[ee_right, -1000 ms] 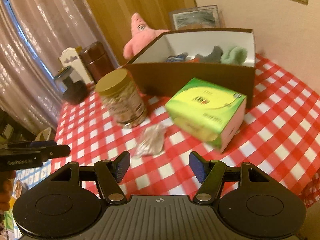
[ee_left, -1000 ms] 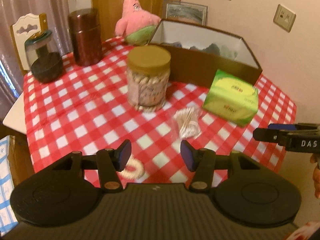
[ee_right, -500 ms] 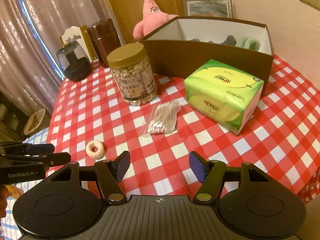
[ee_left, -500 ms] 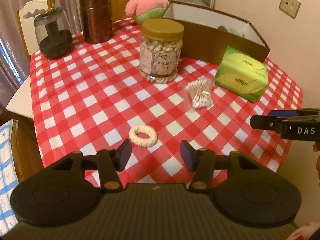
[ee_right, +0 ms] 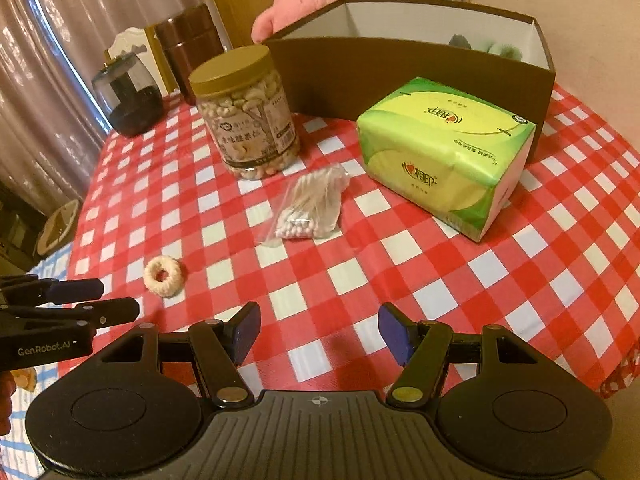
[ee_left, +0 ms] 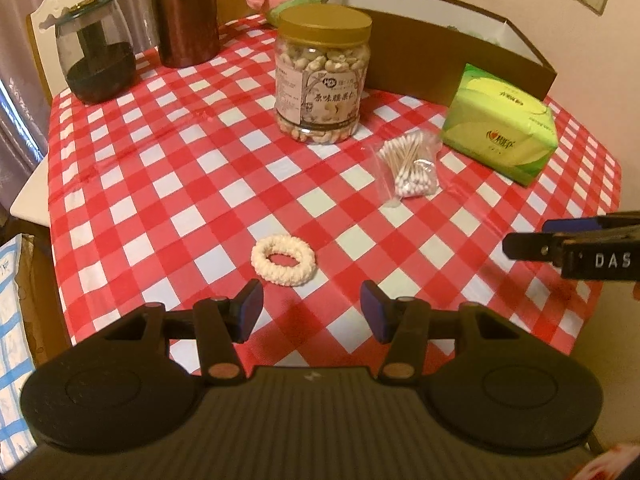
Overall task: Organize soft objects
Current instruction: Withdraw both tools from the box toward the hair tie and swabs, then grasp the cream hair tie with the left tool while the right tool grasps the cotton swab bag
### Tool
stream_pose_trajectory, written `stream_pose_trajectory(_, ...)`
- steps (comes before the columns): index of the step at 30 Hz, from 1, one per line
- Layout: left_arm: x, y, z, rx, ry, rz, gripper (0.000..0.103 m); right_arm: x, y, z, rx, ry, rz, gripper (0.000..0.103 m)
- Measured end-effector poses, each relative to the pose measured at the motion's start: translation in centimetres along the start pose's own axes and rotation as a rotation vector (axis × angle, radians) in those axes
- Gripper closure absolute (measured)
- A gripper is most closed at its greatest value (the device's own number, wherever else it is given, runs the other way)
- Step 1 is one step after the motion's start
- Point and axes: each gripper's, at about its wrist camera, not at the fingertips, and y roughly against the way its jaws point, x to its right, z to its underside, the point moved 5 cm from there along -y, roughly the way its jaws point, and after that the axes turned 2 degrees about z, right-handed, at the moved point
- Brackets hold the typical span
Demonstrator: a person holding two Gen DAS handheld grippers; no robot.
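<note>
Scrunchie (ee_left: 283, 260), cream, knitted, lies flat on the red-and-white checked tablecloth (ee_left: 160, 184) near the front edge, just ahead of the left gripper (ee_left: 311, 312). Left jaws parted, nothing between them, blue pads clear of the cloth. Scrunchie sits nearer the left pad than the right one.

Right gripper (ee_right: 319, 330) also parted and empty, over bare checks further right; in its view the scrunchie (ee_right: 164, 275) is off to the left, close to the left gripper's fingers (ee_right: 80, 300).

Behind the scrunchie: clear bag of cotton swabs (ee_left: 410, 166), then a cashew jar (ee_left: 323, 74) with a gold lid. Green tissue pack (ee_right: 444, 152) sits right of the swabs, just in front of the brown cardboard box (ee_right: 400, 68). Box is open-topped, white inside; a grey and a pale green soft item (ee_right: 500, 48) show at its far right end, mostly hidden by the wall.

Pink star plush (ee_right: 296, 0) stands behind the box's left corner. Brown canister (ee_left: 184, 16) and a glass jar with dark contents (ee_left: 96, 64) at the back left of the table, well apart from everything else.
</note>
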Motion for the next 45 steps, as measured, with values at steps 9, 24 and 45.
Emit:
stream_pose_trajectory(9,-1.4,-1.9,0.1,0.014,0.012,-0.033,0.052,0.1,-1.7,-1.0,-0.005,0.021,-0.002,0.038)
stream_pose_trajectory(24,-2.1,-5.6,-1.3,-0.025,0.05,-0.023,0.051,0.0,-4.5,-2.2,-0.043,0.047,-0.007,0.038)
stream_pose_trajectory(45,-2.1,-7.0,-2.1,-0.006,0.019,-0.012,0.085,-0.4,-6.4,-3.6,-0.02,0.056,-0.018,0.038)
